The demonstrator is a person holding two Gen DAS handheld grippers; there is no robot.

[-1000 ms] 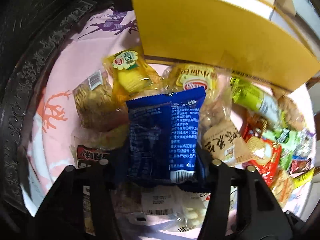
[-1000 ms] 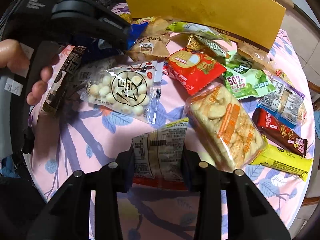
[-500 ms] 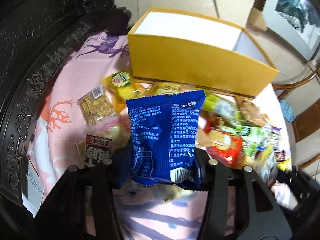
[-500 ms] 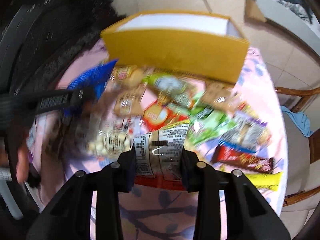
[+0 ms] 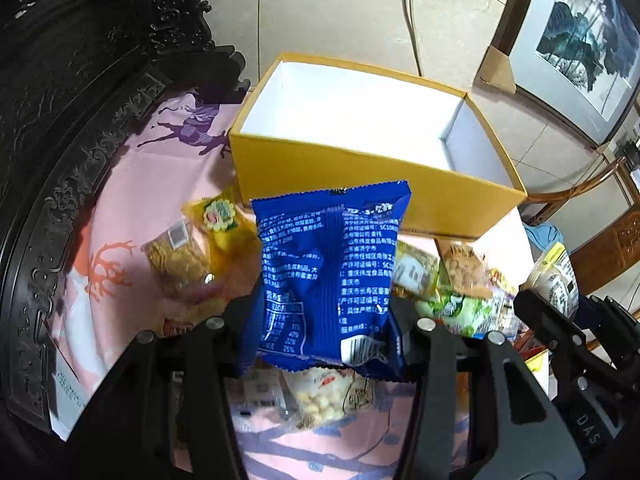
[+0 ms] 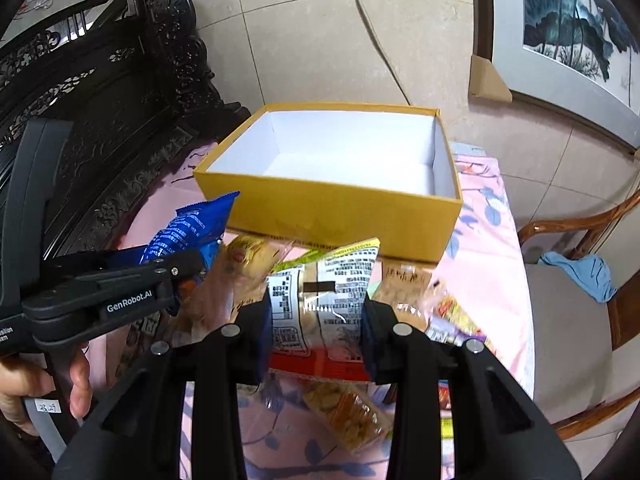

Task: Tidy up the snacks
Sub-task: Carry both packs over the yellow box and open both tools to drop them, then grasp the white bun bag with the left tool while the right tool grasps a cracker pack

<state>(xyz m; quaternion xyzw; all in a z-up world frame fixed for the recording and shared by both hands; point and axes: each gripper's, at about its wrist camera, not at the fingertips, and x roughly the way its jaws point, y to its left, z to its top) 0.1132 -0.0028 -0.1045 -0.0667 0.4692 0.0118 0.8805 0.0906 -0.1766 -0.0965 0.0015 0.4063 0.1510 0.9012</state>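
left gripper (image 5: 326,326) clamped on a blue snack packet (image 5: 330,276), pads pressing its lower sides; packet stands upright in the jaws, printed back toward the camera, held in the air in front of the yellow box (image 5: 360,172); right gripper (image 6: 316,320) clamped on a clear-and-white snack packet (image 6: 320,300) with a red bottom band, also upright, pinched at both sides; from the right wrist view the left gripper sits at the left with the blue packet sticking out of it toward the box, a person's hand (image 6: 36,388) wrapped on its handle.

yellow box is open-topped with a white interior; no snacks visible inside; it sits at the far end of the table on a pink patterned tablecloth (image 5: 100,184); near wall faces both grippers.

remaining snacks lie loose on the cloth below and beside the held packets: a yellow packet (image 5: 218,220) and a biscuit packet (image 5: 176,260) to the left in the left wrist view, a bag of small white balls (image 5: 320,396) under the blue packet, green and mixed wrappers (image 5: 452,300) to the right; in the right wrist view an orange cracker bar (image 6: 348,412) lies under the right gripper.

dark carved wooden furniture (image 6: 100,120) runs along the left of the table; wooden chair (image 6: 580,320) with a blue cloth (image 6: 580,272) on its seat at the right; framed painting (image 6: 572,32) leans against the tiled wall.
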